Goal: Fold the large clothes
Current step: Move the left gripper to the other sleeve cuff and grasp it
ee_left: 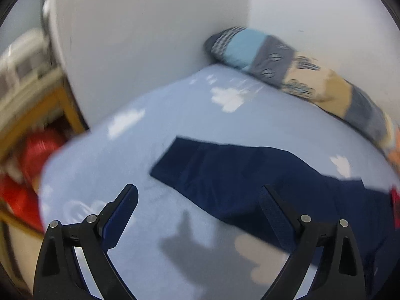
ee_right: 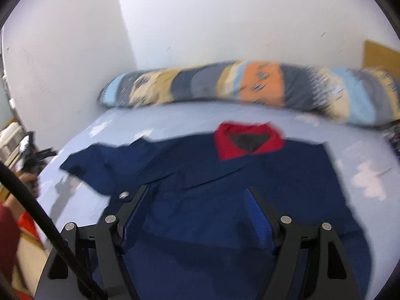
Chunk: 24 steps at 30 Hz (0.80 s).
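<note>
Both grippers, left (ee_left: pixel 198 201) and right (ee_right: pixel 197 202), gape empty. Shirt (ee_right: pixel 225 187) looks limp (light, slippery): I'd pinch the sleeve (ee_left: pixel 190 165) hem, frame centre.

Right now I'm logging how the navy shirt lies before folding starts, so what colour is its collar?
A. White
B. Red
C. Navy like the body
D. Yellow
B: the right wrist view shows the navy shirt spread flat on the blue bed sheet, with a red collar toward the patterned bolster.

Navy shirt (ee_right: pixel 225 175), red collar (ee_right: pixel 248 138)
</note>
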Motion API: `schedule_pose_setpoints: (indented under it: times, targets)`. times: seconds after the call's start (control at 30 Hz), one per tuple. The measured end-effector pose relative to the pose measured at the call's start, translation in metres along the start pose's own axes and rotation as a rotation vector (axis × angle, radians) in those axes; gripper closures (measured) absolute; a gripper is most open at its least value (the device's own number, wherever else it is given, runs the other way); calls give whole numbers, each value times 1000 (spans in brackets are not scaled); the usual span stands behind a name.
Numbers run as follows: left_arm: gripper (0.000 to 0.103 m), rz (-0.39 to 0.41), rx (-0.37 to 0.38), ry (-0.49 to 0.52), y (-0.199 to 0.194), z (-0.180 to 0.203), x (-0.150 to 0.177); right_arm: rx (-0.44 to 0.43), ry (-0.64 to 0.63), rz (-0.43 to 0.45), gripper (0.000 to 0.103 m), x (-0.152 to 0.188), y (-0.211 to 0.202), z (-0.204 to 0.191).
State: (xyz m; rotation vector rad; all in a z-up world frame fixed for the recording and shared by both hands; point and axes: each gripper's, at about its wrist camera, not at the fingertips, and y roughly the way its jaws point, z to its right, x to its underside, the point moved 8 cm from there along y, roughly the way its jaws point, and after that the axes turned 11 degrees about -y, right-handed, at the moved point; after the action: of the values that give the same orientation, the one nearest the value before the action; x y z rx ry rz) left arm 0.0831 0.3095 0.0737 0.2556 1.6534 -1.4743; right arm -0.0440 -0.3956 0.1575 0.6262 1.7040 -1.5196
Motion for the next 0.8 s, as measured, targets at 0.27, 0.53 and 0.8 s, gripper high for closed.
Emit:
schedule_pose_setpoints:
  times: [0.27, 0.53, 0.8]
  targets:
    - [6, 126, 91, 49, -108, -3, -26, 178, -137, 177, 23, -46, -134, 45]
    - [6, 190, 241, 24, -185, 10, -13, 459, -352, 139, 32, -34, -201, 87]
    - [6, 270, 285, 75, -233, -13, 0, 643, -313, 164, 32, -6, -264, 133]
